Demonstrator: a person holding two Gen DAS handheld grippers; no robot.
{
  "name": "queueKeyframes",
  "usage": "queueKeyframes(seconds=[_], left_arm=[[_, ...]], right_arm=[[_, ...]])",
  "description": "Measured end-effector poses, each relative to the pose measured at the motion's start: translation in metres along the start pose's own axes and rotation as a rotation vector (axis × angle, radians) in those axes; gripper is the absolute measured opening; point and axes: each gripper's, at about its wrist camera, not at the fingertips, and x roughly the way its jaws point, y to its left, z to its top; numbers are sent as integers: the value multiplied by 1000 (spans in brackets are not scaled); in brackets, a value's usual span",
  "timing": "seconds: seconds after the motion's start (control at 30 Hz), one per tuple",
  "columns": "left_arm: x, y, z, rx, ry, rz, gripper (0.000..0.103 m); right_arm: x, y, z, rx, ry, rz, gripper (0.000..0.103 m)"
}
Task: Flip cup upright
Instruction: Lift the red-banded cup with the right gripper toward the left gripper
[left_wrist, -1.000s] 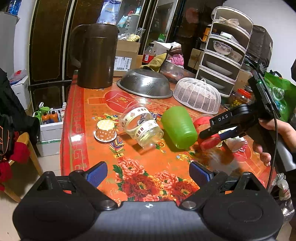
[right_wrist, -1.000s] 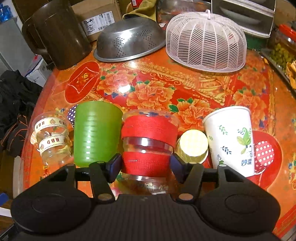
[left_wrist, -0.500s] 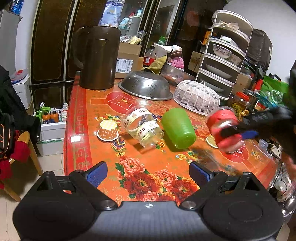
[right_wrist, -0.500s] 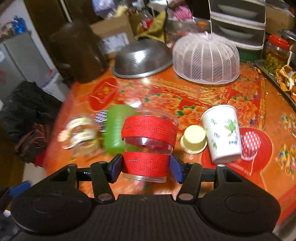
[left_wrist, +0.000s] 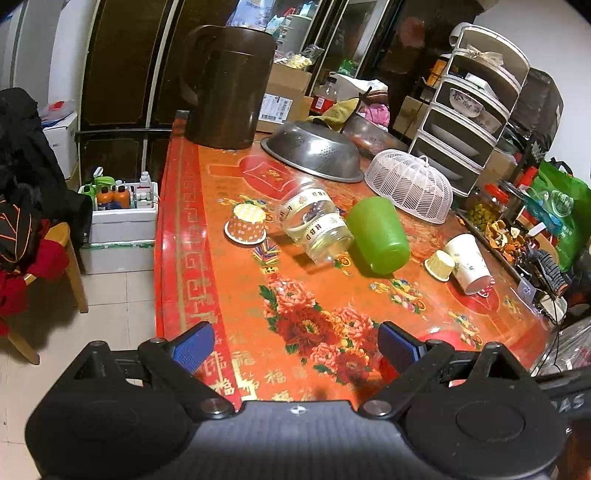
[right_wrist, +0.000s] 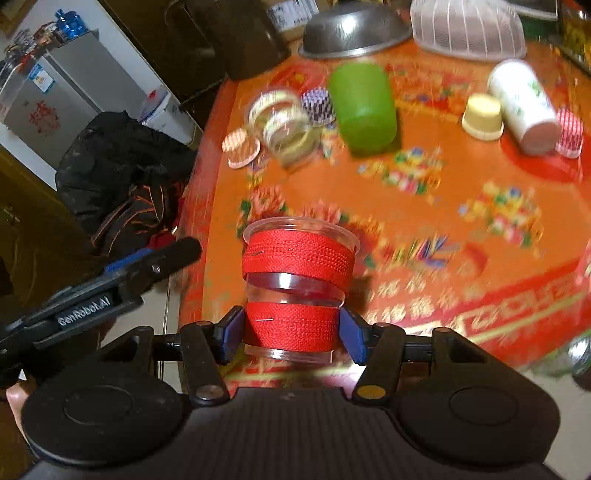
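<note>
Right tongs (right_wrist: 291, 334) clamp the red-banded cup (right_wrist: 297, 284); left tongs (left_wrist: 295, 341) gape empty before the green cup (left_wrist: 378, 234).

Bare orange floral tablecloth (left_wrist: 258, 295) is seen directly ahead of the open left claw (left_wrist: 295, 345). Farther ahead, passage is blocked by a row: overturned spotted paper cup (left_wrist: 246, 224), toppled clear ribboned cup (left_wrist: 314, 225), overturned green plastic cup (left_wrist: 378, 234).

Clear plastic cup (right_wrist: 295, 291) wrapped in woven red cloth bands; glossy tablecloth (left_wrist: 236, 295)
</note>
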Motion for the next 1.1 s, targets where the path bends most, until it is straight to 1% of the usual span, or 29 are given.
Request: queueKeyframes(seconds=[0.13,0.2,0.37,0.53,0.97,1.03,1.1], left_arm=[[-6,2,-2,4,-13,8,97],[-6,1,-2,8,-13,14,97],[-4,2,-2,-4,-5,8,97],[-1,3,-3,-3,8,18,97],[4,4,-5,7,38,40,97],[4,4,-5,10,41,42,97],[4,4,-5,10,41,33,97]], right_arm=[[6,0,-4,47,12,17,58],[9,3,-14,68,8,23,58],[13,7,-18,73,-2,27,60],[16,7,-19,71,-3,29,63],[9,9,-20,62,-28,46,65],[4,10,-21,60,-43,48,67],[-6,11,-21,51,-71,53,76]])
